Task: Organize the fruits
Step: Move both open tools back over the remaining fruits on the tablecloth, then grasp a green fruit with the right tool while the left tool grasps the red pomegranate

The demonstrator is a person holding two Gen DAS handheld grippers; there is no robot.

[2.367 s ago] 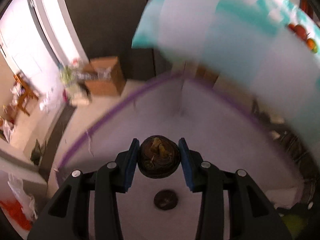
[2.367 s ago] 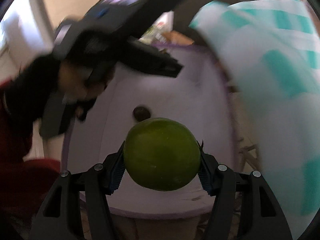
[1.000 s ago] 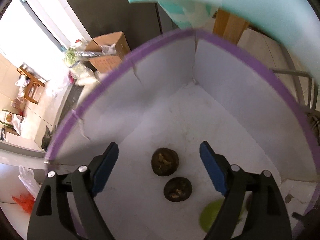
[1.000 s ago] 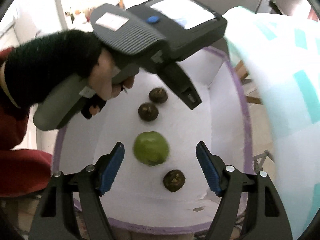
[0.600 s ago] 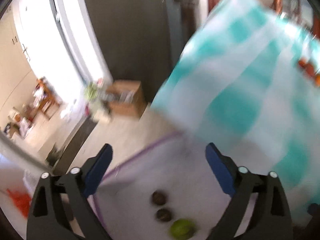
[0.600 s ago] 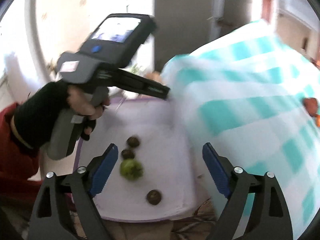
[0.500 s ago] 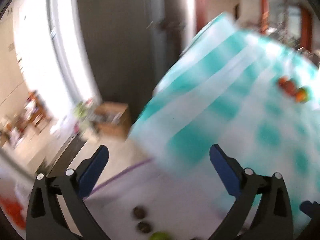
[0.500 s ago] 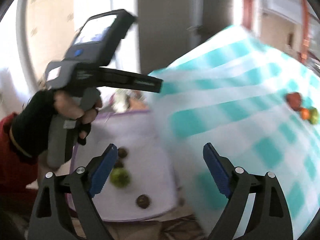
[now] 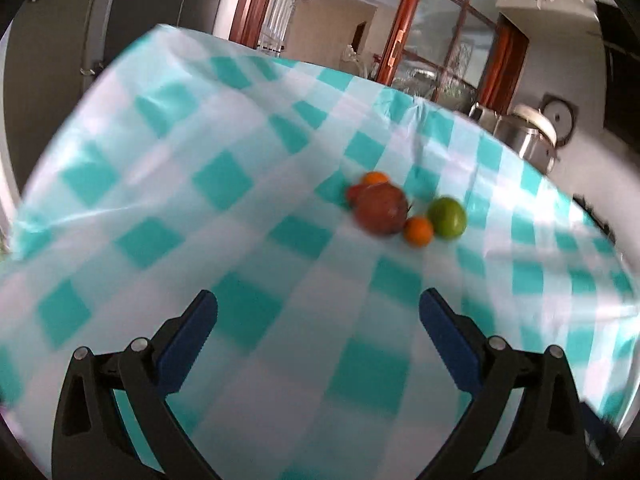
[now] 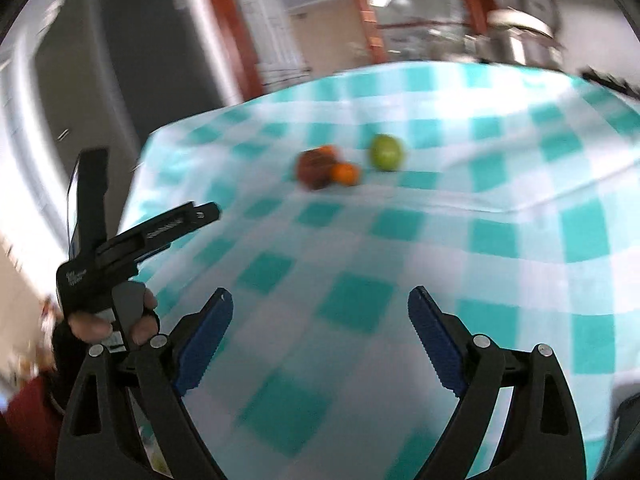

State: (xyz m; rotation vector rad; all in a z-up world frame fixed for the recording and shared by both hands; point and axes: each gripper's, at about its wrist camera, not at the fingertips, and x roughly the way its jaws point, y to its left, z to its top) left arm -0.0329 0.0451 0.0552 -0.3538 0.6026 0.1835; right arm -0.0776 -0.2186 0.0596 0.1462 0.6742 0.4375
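My left gripper (image 9: 318, 312) hangs over the near part of the desk (image 9: 224, 184), jaws spread wide with nothing between them. My right gripper (image 10: 320, 312) does the same, jaws also wide apart and holding nothing; in its view my left hand (image 10: 108, 324) and its tool sit at the desk's left edge. The checked cloth (image 9: 160, 240) between my jaws and the fruit lies bare, so the way forward is open. The cloth drops over the near edge and the left edge, and its far left corner stands against a dark fridge (image 9: 120, 28).

Toward the far side, well in from every edge, the fruits cluster: a red-brown fruit (image 9: 381, 213), an orange (image 9: 418, 231) touching its right side, a second orange (image 9: 375, 178) just behind it, and a green fruit (image 9: 447, 217) just beside the near orange. All look round; blur hides any stems, so I cannot tell which way they point. Past the far right edge stands a steel pot (image 9: 528, 132).
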